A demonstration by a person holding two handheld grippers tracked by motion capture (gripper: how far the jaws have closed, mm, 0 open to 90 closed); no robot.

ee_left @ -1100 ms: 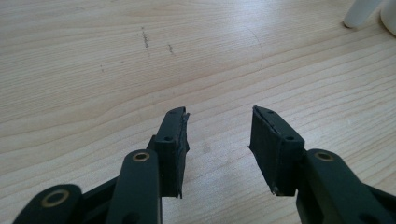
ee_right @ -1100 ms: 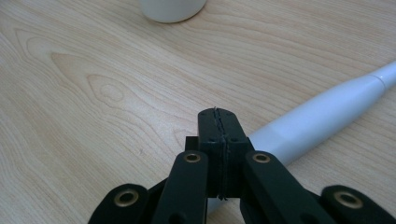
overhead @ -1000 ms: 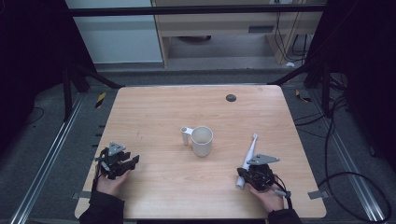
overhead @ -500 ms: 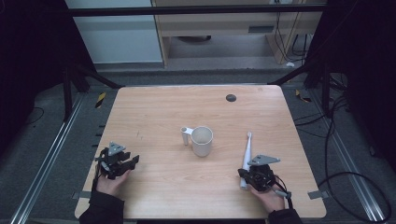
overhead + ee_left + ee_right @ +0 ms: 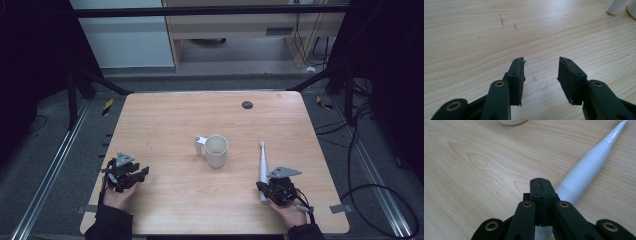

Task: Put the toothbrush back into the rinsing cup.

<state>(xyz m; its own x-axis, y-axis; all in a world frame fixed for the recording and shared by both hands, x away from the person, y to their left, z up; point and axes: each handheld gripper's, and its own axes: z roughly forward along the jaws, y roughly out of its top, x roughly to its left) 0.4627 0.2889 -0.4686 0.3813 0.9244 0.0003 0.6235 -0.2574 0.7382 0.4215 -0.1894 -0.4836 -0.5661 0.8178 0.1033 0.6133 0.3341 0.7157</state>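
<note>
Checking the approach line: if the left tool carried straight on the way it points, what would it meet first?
The left tool, jaws open, points over bare table; the white mug lies a little right of that line, so the way looks free, though depth is uncertain.

Nothing readable is showing anywhere: no lettering, brand, number or sign. The toothbrush [image 5: 589, 167] is lying plain white, the mug [image 5: 216, 150] is standing unmarked, and the table [image 5: 170, 120] is bearing only wood grain.
</note>
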